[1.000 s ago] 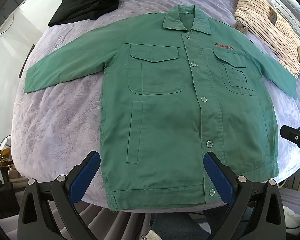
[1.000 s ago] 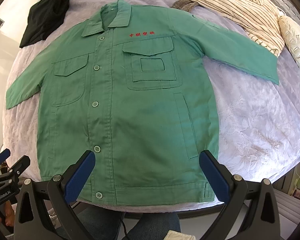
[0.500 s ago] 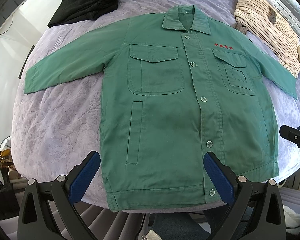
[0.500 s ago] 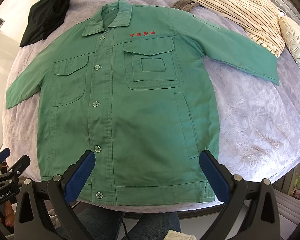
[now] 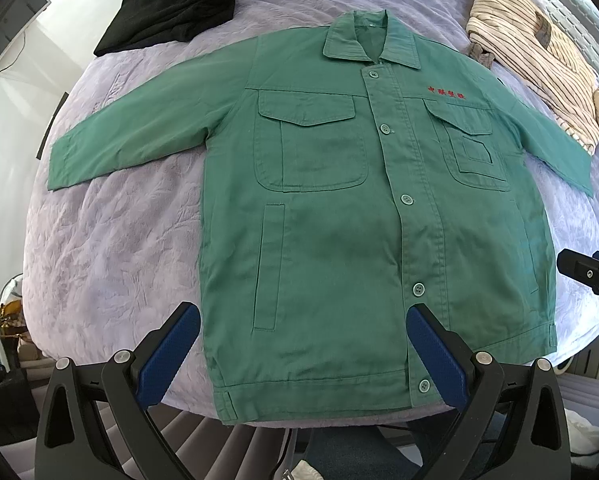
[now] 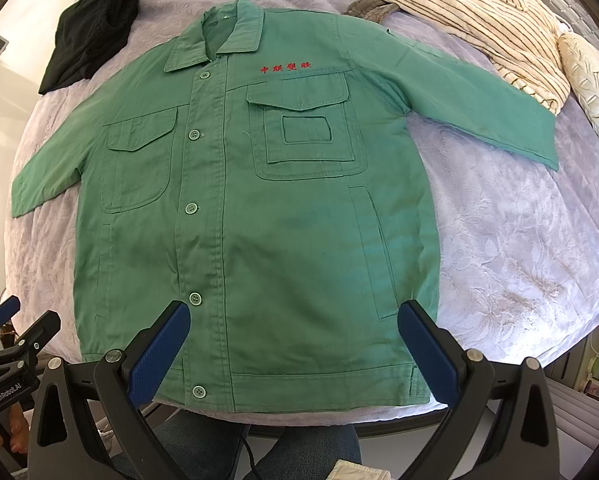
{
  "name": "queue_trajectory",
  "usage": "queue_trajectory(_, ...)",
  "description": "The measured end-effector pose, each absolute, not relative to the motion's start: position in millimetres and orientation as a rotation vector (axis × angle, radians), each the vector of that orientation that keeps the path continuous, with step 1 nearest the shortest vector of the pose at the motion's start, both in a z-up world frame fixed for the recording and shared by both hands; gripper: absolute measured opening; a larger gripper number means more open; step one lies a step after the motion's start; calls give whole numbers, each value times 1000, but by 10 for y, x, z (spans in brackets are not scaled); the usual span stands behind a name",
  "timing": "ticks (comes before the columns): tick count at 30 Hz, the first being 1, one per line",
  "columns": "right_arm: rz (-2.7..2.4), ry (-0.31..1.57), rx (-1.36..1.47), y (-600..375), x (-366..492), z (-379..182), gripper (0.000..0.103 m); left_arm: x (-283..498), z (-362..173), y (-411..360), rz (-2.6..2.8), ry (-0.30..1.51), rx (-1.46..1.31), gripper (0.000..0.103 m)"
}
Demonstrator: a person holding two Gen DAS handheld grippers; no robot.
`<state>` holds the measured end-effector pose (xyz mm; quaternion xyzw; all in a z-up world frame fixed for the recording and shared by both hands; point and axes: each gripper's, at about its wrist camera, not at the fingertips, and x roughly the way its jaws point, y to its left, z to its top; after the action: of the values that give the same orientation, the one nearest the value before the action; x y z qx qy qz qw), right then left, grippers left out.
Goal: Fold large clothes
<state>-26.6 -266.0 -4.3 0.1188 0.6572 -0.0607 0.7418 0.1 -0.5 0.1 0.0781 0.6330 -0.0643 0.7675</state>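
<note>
A green buttoned work jacket (image 5: pixel 339 220) (image 6: pixel 259 208) lies flat, front up, on a lilac bedspread (image 5: pixel 119 232), both sleeves spread outward and collar at the far end. Red characters are stitched above one chest pocket. My left gripper (image 5: pixel 303 348) hovers open above the hem near the lower buttons, nothing between its blue pads. My right gripper (image 6: pixel 295 344) is also open, held over the hem on the jacket's other half. Each gripper shows at the edge of the other's view.
A black folded garment (image 5: pixel 175 0) lies at the far left of the bed. A cream striped garment (image 6: pixel 479 20) and a pale pillow (image 6: pixel 591 84) lie at the far right. The bed's near edge runs just below the hem; a person's jeans (image 6: pixel 259 440) show beneath.
</note>
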Motion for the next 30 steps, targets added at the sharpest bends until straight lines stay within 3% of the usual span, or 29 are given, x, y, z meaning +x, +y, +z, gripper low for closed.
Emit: queue_trajectory(30, -141, 1444, 265, -2632, -203, -116, 103, 71, -107, -50, -153, 1387, 155, 103)
